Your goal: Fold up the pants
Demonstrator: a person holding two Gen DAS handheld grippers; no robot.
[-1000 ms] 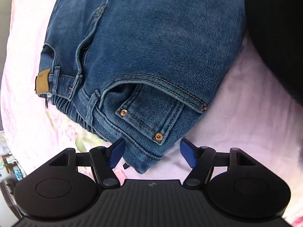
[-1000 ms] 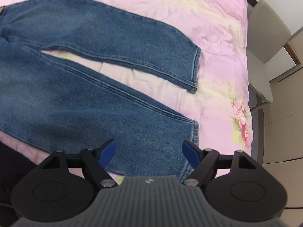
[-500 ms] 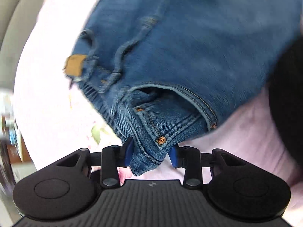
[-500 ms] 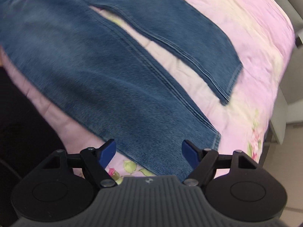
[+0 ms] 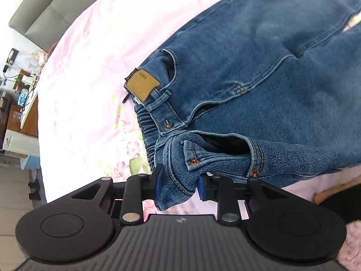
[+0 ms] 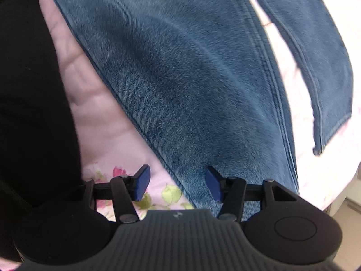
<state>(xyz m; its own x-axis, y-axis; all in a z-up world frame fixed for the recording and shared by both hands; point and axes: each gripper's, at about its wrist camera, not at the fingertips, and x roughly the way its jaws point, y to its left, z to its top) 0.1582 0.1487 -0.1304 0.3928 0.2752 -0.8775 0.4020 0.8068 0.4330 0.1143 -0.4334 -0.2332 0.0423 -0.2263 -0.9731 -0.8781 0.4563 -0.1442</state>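
Note:
Blue jeans (image 5: 259, 79) lie on a pink floral bedsheet (image 5: 90, 67), with a tan patch (image 5: 142, 85) on the waistband. My left gripper (image 5: 179, 184) is closing, its blue pads pressing on the near pocket corner of the waistband, which is bunched and raised off the sheet. In the right wrist view the near leg (image 6: 191, 90) fills the middle and the far leg (image 6: 315, 56) lies at the right. My right gripper (image 6: 178, 186) hovers low over the near leg's outer seam. Its jaws are closing; the seam edge lies between the pads, and they do not touch it.
A person's black clothing (image 6: 29, 90) stands against the bed at the left of the right wrist view. A grey headboard (image 5: 56, 6) and a cluttered desk (image 5: 22, 103) lie beyond the bed. Bare floor (image 6: 347, 205) shows past the mattress edge.
The left gripper closed on the waistband corner and lifted it while rolling. The right gripper sank toward the near leg, rolled, and its jaws narrowed.

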